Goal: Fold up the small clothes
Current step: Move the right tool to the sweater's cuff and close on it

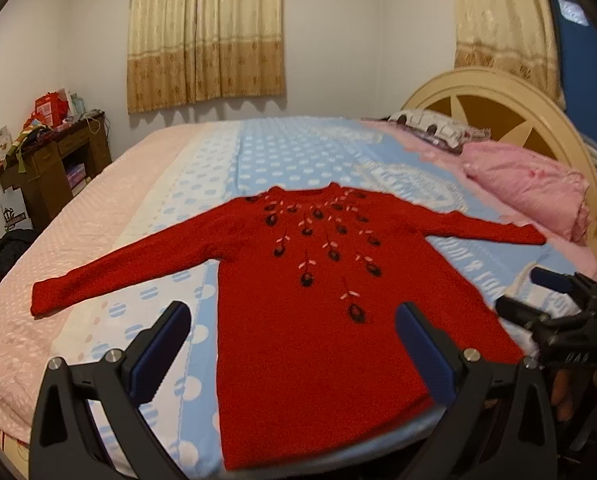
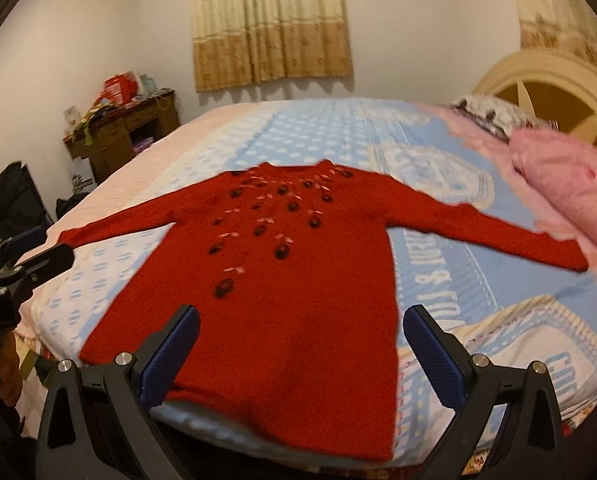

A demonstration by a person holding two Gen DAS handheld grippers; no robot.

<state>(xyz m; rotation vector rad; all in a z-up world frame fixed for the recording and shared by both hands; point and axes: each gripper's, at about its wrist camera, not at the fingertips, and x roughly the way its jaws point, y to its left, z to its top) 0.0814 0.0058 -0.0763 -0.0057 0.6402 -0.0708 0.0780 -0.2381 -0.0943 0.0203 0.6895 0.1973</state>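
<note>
A small red knit sweater (image 1: 314,320) with dark flower embroidery lies flat and face up on the bed, both sleeves spread out, hem toward me. It also shows in the right wrist view (image 2: 282,300). My left gripper (image 1: 294,320) is open and empty, above the hem's left part. My right gripper (image 2: 302,324) is open and empty, above the hem's right part. The right gripper also shows at the right edge of the left wrist view (image 1: 538,296); the left gripper shows at the left edge of the right wrist view (image 2: 38,260).
The bed (image 1: 298,152) has a blue dotted sheet and a pink cover on the left. A pink pillow (image 1: 530,188) and a cream headboard (image 1: 494,96) are at the right. A cluttered wooden desk (image 1: 54,164) stands at the far left wall.
</note>
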